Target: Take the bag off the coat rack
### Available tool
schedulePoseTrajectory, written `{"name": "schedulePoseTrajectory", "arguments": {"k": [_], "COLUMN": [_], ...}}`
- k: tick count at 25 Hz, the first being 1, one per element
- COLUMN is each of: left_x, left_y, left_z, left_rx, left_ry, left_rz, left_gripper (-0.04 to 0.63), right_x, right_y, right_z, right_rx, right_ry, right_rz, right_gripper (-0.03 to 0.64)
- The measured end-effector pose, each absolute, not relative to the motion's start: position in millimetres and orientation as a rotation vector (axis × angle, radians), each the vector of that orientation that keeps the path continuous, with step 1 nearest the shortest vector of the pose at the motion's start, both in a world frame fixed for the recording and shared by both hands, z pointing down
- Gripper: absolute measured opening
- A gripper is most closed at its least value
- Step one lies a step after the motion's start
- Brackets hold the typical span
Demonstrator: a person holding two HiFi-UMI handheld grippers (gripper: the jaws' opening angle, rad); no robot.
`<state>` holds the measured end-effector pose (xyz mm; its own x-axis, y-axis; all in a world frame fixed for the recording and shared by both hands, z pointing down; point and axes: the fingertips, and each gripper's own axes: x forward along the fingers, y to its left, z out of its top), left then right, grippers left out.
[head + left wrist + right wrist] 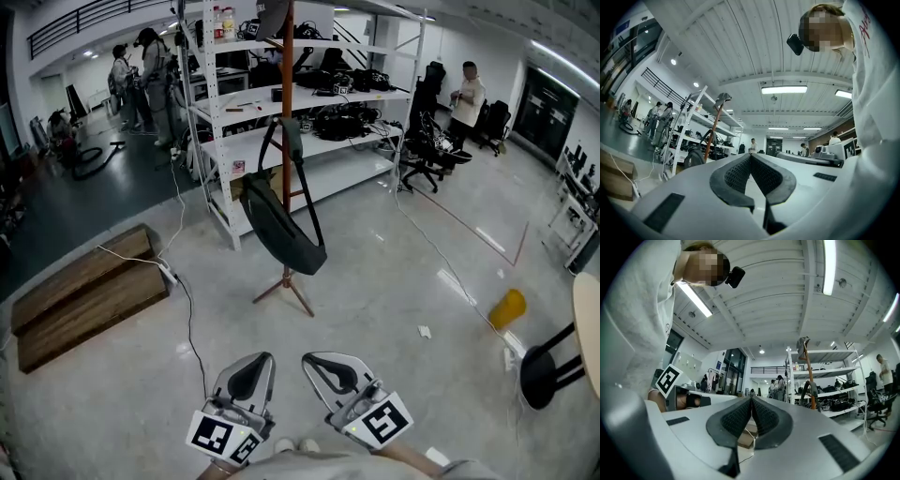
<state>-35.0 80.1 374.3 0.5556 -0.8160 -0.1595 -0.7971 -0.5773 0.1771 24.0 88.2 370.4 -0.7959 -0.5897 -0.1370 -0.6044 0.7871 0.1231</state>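
Observation:
A dark sling bag (277,228) hangs by its strap from a brown wooden coat rack (287,141) that stands on the pale floor in the middle of the head view. The bag (693,157) and rack (712,133) show small at the left of the left gripper view, and the rack (809,380) stands at the right of the right gripper view. My left gripper (263,355) and right gripper (310,357) are side by side at the bottom of the head view, well short of the rack. Both are shut with nothing between the pads.
White metal shelving (309,103) loaded with gear stands just behind the rack. Wooden pallets (84,295) and a cable (187,319) lie at left. A yellow bin (507,308) lies tipped at right beside a black stool (544,370). People stand at the back.

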Motion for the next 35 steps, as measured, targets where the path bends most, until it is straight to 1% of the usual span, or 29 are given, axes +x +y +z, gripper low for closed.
{"name": "schedulePoseTrajectory", "arguments": {"k": [13, 20, 27, 35], "left_x": [-19, -25, -36, -59], "left_y": [68, 45, -20, -121], "left_z": [380, 377, 384, 384], "left_rx": [2.66, 2.653, 2.673, 2.689], "left_ry": [-1.453, -1.482, -1.455, -1.413], "left_rz": [-0.33, -0.334, -0.352, -0.365], "left_gripper": [0.018, 0.018, 0.018, 0.018], "right_x": [48, 47, 35, 10], "right_y": [70, 46, -17, -113], "right_z": [373, 376, 393, 383], "right_rx": [-0.939, -0.928, -0.964, -1.015], "right_ry": [2.86, 2.871, 2.9, 2.841], "right_rz": [0.169, 0.13, 0.157, 0.146], "right_gripper": [0.02, 0.02, 0.02, 0.02]}}
